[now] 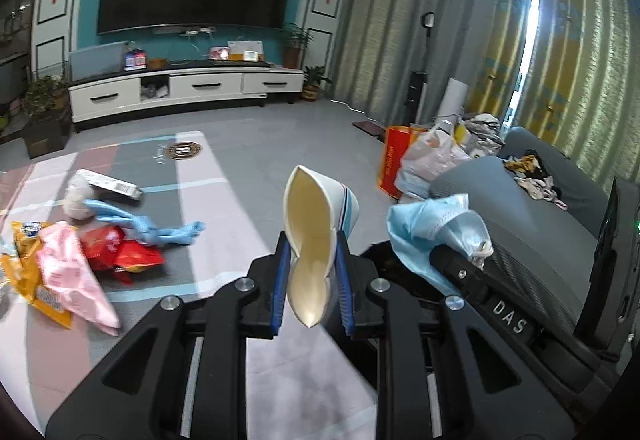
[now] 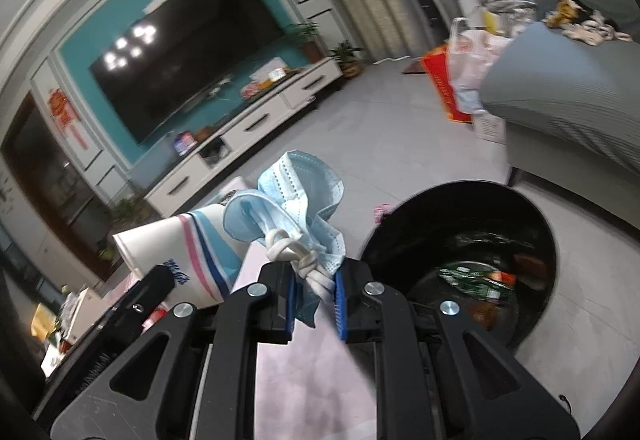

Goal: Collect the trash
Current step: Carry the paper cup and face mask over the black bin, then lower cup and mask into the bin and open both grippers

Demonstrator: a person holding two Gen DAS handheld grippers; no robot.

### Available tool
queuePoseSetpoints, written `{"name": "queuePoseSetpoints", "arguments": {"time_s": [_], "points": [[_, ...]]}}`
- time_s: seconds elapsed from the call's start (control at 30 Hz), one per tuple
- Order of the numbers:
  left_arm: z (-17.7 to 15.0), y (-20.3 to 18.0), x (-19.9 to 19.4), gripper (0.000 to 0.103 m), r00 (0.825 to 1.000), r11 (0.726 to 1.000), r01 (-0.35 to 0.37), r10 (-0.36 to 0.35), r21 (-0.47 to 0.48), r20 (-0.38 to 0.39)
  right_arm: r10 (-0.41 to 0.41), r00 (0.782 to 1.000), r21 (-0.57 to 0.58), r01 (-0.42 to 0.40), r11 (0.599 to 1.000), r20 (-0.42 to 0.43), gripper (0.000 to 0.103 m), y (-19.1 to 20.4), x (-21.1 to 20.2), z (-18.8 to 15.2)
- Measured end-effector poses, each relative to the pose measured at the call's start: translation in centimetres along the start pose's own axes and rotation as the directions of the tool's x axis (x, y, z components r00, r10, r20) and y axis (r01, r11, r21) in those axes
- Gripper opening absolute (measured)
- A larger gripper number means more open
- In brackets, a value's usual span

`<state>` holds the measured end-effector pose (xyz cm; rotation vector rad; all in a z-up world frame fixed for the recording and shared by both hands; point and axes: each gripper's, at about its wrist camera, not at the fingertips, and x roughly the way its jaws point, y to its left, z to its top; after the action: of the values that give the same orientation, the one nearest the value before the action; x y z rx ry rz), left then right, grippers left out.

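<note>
My left gripper is shut on a flattened white paper cup with blue and pink stripes, held above the floor mat. The cup also shows in the right wrist view. My right gripper is shut on a crumpled blue face mask, held just left of a black trash bin that has wrappers inside. The mask also shows in the left wrist view, to the right of the cup. More trash lies on the mat at the left: a pink bag, a red wrapper, a yellow packet, and a blue cloth.
A grey sofa with clothes on it stands at the right. Plastic bags and a red bag sit beside it. A white TV cabinet and a wall TV are at the far wall. Potted plants stand at the left.
</note>
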<state>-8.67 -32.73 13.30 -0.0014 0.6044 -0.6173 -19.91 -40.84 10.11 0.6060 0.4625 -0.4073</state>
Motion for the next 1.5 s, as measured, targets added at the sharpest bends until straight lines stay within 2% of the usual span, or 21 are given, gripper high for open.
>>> {"name": "queuePoseSetpoints", "arguments": {"time_s": [0.17, 0.37, 0.5, 0.63, 0.93, 1.17, 1.33, 1.43, 1.5], "points": [[-0.1, -2.1, 1.7, 0.023, 0.999, 0.999, 0.050, -0.050, 0.013, -0.021, -0.101, 0.995, 0.062, 0.101, 0.993, 0.012, 0.016, -2.8, -0.6, 0.2], [-0.8, -4.0, 4.4, 0.023, 0.989, 0.992, 0.127, -0.125, 0.020, -0.078, -0.177, 0.984, 0.132, 0.175, 0.976, -0.002, 0.016, -5.4, -0.5, 0.0], [-1.5, -5.4, 6.3, 0.024, 0.983, 0.988, 0.146, -0.139, 0.054, -0.124, -0.221, 0.975, 0.161, 0.223, 0.961, -0.027, 0.016, -6.7, -0.1, -0.2], [-2.3, -6.1, 8.1, 0.024, 0.968, 0.982, 0.185, -0.173, 0.047, -0.183, -0.264, 0.961, 0.179, 0.274, 0.945, -0.077, 0.017, -7.5, 1.0, -0.7], [-3.6, -7.3, 10.9, 0.024, 0.948, 0.977, 0.197, -0.169, 0.080, -0.271, -0.322, 0.936, 0.198, 0.346, 0.917, -0.145, 0.017, -9.3, 2.5, -1.2], [-4.2, -7.6, 12.0, 0.027, 0.935, 0.976, 0.200, -0.166, 0.081, -0.314, -0.334, 0.928, 0.215, 0.365, 0.906, -0.165, 0.017, -9.5, 2.6, -1.3], [-4.3, -7.7, 12.3, 0.030, 0.932, 0.977, 0.191, -0.151, 0.095, -0.328, -0.331, 0.929, 0.228, 0.363, 0.903, -0.166, 0.017, -9.7, 2.4, -1.3], [-4.1, -7.6, 12.2, 0.036, 0.934, 0.978, 0.187, -0.148, 0.093, -0.324, -0.318, 0.936, 0.242, 0.346, 0.906, -0.150, 0.025, -9.7, 1.9, -1.0], [-3.9, -7.4, 11.6, 0.040, 0.938, 0.979, 0.180, -0.143, 0.092, -0.316, -0.306, 0.943, 0.259, 0.331, 0.907, -0.135, 0.041, -9.7, 1.5, -0.9]]}}
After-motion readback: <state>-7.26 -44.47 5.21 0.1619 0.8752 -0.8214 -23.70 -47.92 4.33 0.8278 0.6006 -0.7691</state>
